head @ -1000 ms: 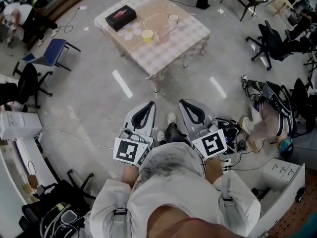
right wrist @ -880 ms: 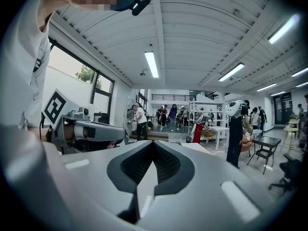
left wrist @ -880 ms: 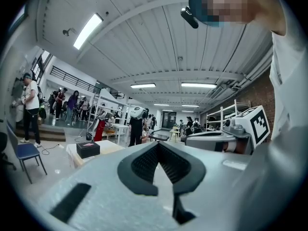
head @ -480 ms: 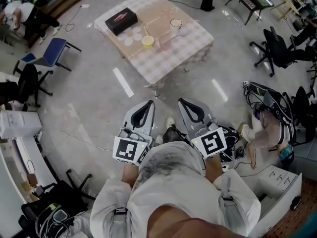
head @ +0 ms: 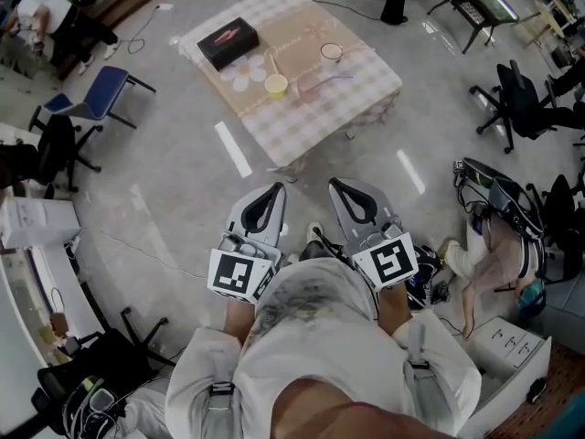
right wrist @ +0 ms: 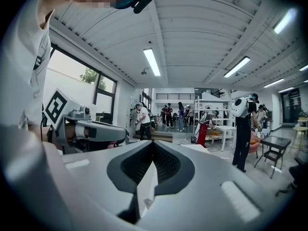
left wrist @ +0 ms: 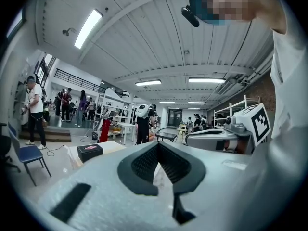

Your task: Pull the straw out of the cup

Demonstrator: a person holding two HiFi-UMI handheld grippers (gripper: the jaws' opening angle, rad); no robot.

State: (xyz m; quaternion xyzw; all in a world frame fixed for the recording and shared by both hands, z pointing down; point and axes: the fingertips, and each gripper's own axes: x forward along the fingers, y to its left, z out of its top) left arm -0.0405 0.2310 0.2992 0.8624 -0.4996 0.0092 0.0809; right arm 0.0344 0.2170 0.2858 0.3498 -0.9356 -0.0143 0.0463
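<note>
- Grey floor separates the person from the checked desk (head: 361,85) ahead.
- Yellow cup (head: 275,85) stands on the desk, well apart from both grippers; its straw is too small to trace.
- Left gripper (head: 274,196) and right gripper (head: 341,190): jaws clenched, empty, pointing deskward; the left lines up better with the cup.

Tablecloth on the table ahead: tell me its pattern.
A pale checked tablecloth with a plain tan strip across its middle; the head view shows it best.

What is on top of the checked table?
A black box, a yellow cup and a clear cup. The checked cloth hides the tabletop; the cups' contents are too small to tell.
</note>
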